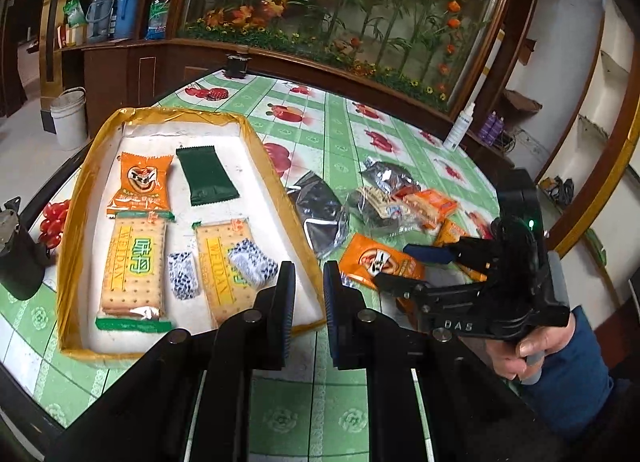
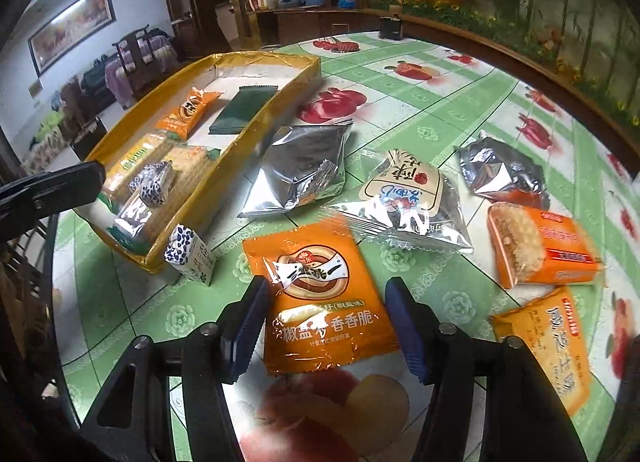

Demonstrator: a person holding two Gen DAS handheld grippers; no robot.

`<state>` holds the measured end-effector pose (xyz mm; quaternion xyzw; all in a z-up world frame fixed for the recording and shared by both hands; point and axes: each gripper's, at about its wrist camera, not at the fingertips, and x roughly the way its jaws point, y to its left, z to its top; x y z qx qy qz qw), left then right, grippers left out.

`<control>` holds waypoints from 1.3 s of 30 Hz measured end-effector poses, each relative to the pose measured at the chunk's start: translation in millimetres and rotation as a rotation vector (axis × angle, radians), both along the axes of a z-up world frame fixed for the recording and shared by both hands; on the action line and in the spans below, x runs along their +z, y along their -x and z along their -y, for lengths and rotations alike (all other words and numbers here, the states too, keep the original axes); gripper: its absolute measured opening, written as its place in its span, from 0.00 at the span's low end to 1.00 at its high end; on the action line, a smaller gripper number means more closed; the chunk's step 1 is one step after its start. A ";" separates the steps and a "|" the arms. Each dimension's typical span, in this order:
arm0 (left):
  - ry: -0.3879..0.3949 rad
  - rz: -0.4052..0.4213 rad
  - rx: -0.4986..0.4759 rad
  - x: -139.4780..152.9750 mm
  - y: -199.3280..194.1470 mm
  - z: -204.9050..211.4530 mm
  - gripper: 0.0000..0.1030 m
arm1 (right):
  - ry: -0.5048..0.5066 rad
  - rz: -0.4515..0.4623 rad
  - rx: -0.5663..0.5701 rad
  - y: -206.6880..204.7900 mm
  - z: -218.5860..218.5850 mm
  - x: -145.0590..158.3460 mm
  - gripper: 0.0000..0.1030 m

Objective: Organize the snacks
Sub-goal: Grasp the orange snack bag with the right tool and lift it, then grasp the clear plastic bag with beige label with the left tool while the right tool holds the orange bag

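A yellow-rimmed tray (image 1: pixel 276 166) (image 2: pixel 240 150) holds an orange packet (image 1: pixel 140 182), a dark green packet (image 1: pixel 206 176), two cracker packs (image 1: pixel 134 266) and two small blue-and-white sweets (image 1: pixel 182 276). My left gripper (image 1: pixel 310 302) hovers shut and empty over the tray's near right corner. My right gripper (image 2: pixel 328 326) (image 1: pixel 394 266) is open, its fingers straddling an orange snack packet (image 2: pixel 316 294) (image 1: pixel 380 262) that lies flat on the table. Loose beside it lie silver bags (image 2: pixel 300 170), a clear-wrapped cake (image 2: pixel 404 202), orange biscuit packs (image 2: pixel 540 250) and a blue-and-white sweet (image 2: pixel 192 254).
A green fruit-print cloth covers the round table (image 1: pixel 340 130). A white spray bottle (image 1: pixel 460 126) stands at its far right edge and a black holder (image 1: pixel 238 64) at the far edge. Left of the tray sits a dark object (image 1: pixel 16 250). A white bucket (image 1: pixel 70 116) is on the floor.
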<state>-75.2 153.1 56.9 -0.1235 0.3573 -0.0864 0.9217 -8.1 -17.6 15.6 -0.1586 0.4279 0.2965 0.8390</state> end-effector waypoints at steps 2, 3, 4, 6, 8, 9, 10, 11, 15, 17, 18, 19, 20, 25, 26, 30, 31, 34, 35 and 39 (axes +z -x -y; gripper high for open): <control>-0.008 -0.008 -0.004 -1.4 1.9 0.0 0.11 | 0.012 0.017 -0.001 4.0 -3.5 -0.3 0.57; -0.009 -0.012 -0.003 -1.8 3.2 -1.1 0.11 | 0.020 0.027 0.002 6.1 -4.5 0.3 0.57; -0.009 -0.015 -0.003 -1.8 4.3 -2.0 0.11 | 0.027 0.036 0.014 8.9 -6.2 0.8 0.60; -0.011 -0.012 0.000 0.2 7.3 -2.9 0.11 | 0.036 0.052 0.031 15.0 -8.8 2.3 0.60; -0.014 -0.009 0.008 1.3 9.8 -4.9 0.11 | 0.051 0.063 0.023 16.7 -10.4 2.9 0.58; -0.011 -0.010 0.013 1.7 10.7 -6.4 0.11 | 0.050 0.063 0.021 16.8 -9.1 3.7 0.58; -0.010 -0.012 0.016 1.9 11.2 -6.8 0.11 | 0.047 0.060 0.018 15.7 -7.9 3.3 0.57; -0.011 -0.014 0.019 1.9 11.7 -7.2 0.11 | 0.045 0.059 0.014 16.2 -6.9 3.4 0.57; -0.021 -0.012 0.007 1.5 14.3 -4.0 0.11 | 0.045 0.052 -0.029 14.0 -0.2 4.5 0.56; -0.008 -0.018 -0.008 -0.5 13.1 -2.9 0.11 | 0.039 0.050 -0.056 12.6 5.2 6.8 0.43; 0.000 -0.021 -0.021 -1.8 12.7 -1.5 0.11 | 0.027 0.042 -0.070 12.0 9.3 9.0 0.42; 0.003 -0.025 -0.033 -3.1 12.1 -0.3 0.11 | 0.003 0.023 -0.086 10.8 15.7 11.4 0.34; 0.000 -0.025 -0.041 -3.8 12.2 1.1 0.11 | -0.016 0.008 -0.096 10.4 20.9 12.3 0.22; 0.001 -0.030 -0.082 -4.3 8.5 7.5 0.11 | -0.060 -0.008 -0.101 16.3 38.3 10.4 0.26; 0.003 -0.033 -0.089 -3.9 7.0 9.3 0.11 | -0.065 -0.008 -0.098 17.0 38.6 11.6 0.27; -0.011 -0.032 -0.133 -2.3 2.4 23.4 0.11 | -0.096 0.016 -0.091 21.0 39.8 21.4 0.45; -0.015 -0.038 -0.152 -2.8 0.1 28.9 0.11 | -0.100 0.017 -0.097 21.3 40.6 22.9 0.45; -0.041 -0.049 -0.172 -1.3 -11.0 41.9 0.11 | -0.088 -0.002 -0.128 17.4 42.6 20.6 0.46; -0.047 -0.054 -0.179 0.1 -15.8 45.1 0.11 | -0.084 -0.010 -0.141 15.2 44.1 19.2 0.46; -0.028 -0.072 -0.225 12.2 -44.3 54.4 0.20 | -0.098 -0.046 -0.108 15.0 42.3 14.8 0.48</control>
